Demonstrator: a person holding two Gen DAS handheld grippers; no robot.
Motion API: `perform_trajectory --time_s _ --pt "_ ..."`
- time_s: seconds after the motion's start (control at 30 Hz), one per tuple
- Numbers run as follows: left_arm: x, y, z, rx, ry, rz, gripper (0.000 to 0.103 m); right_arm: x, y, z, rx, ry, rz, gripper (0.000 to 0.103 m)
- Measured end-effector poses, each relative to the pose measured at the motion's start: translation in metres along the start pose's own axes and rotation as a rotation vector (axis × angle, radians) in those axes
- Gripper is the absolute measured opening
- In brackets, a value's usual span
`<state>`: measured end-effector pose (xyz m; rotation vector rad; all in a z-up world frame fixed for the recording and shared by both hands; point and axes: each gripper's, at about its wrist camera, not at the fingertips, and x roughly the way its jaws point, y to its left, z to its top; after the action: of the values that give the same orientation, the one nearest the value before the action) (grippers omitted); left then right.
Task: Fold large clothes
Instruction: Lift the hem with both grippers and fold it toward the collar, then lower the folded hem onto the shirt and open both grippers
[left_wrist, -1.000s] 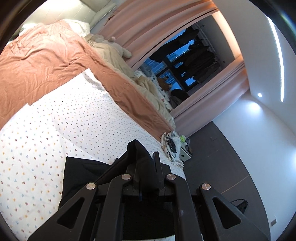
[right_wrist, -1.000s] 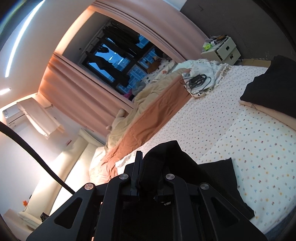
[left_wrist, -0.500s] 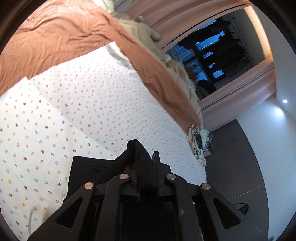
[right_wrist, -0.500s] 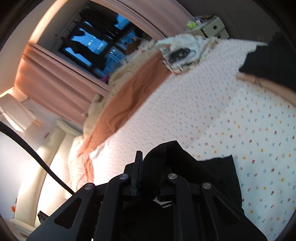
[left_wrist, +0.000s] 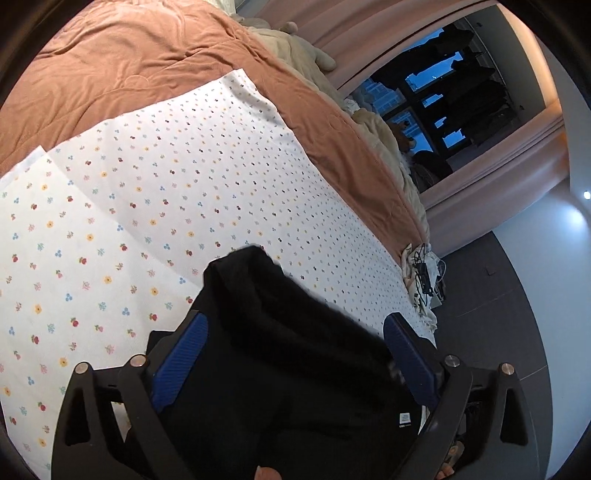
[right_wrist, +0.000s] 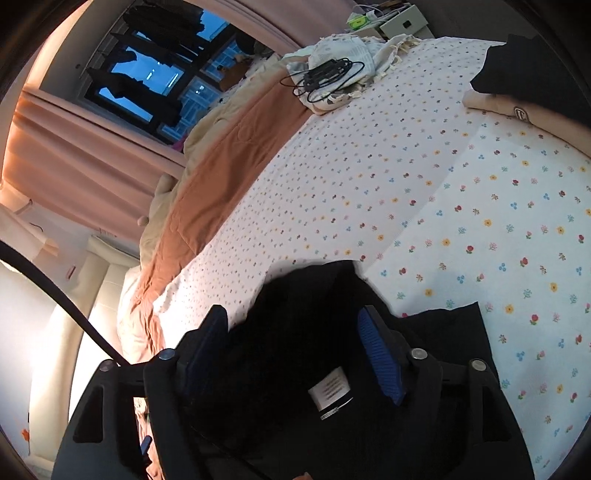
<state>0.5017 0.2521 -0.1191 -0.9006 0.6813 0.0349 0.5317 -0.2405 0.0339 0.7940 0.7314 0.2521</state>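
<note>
both the left gripper (left_wrist: 293, 354) and right gripper (right_wrist: 295, 350) were opening, releasing the black garment (left_wrist: 295, 369) onto the floral sheet (left_wrist: 110, 240) to set the fold.

Dim warm room, dusk-blue window (left_wrist: 436, 96); ceiling spot (left_wrist: 586, 194) glares at right. Black garment (left_wrist: 295, 350) loses detail, edges blurred. Heavy fisheye bend, dark corners.

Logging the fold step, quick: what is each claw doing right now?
Left claw: opening, pads clear of the black garment bunched between them.
Right claw: opening too, same black garment between the fingers, not gripped.
</note>
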Motion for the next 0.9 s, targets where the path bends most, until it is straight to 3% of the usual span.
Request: perform_trajectory --time_s 0.3,0.47,0.6,0.9 --pt "-0.031 0.003 -0.006 0.017 -0.034 0.031 0.097 -0.014 -0.004 -0.013 -0.060 0.002 -0.072 0.072" --pt "-0.053 0.008 -0.017 0.043 -0.015 0.046 0.097 -0.041 0.006 -0.019 -0.114 0.006 -0.096 0.072" --pt "-0.079 0.023 -0.031 0.029 -0.006 0.056 0.097 -0.063 0.016 -0.037 -0.193 0.017 -0.129 0.072" --pt "-0.120 0.046 -0.065 0.030 0.031 0.069 0.093 -0.108 0.040 -0.084 -0.289 0.077 -0.104 0.072"
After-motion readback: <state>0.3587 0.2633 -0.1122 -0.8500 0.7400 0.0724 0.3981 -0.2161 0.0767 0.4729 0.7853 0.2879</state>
